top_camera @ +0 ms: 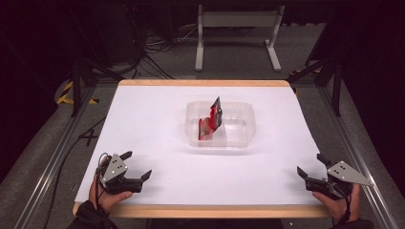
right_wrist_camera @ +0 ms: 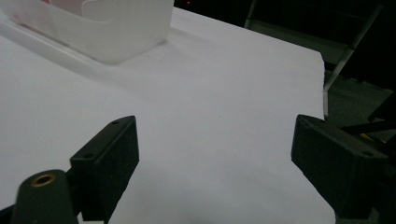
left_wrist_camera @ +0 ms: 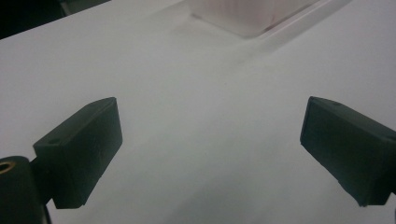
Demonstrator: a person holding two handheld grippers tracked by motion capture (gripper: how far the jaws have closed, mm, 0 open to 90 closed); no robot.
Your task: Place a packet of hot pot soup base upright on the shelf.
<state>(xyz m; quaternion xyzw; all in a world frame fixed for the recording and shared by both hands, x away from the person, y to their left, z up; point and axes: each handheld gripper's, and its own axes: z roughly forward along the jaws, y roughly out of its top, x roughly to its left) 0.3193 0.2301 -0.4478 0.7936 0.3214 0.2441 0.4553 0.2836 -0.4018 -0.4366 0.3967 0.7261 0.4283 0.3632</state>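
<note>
A red packet (top_camera: pixel 210 121) stands tilted inside the clear plastic tub (top_camera: pixel 241 134) at the table's (top_camera: pixel 153 119) middle, so whatever packing was meant looks finished. Both the left gripper (top_camera: pixel 138 166) and right gripper (top_camera: pixel 308 166) rest well short of the tub near the table's front edge, jaws spread wide and holding nothing.

The left gripper (top_camera: pixel 135 165), held in the left hand (top_camera: pixel 106 195), sits at seven o'clock, jaws spread wide. The right gripper (top_camera: pixel 312 165), in the right hand (top_camera: pixel 340 204), sits at five o'clock, jaws likewise apart.

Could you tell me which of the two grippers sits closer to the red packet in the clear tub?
The left gripper: it sits nearer the red packet, which leans in the clear tub's left half; the right gripper is farther.
</note>
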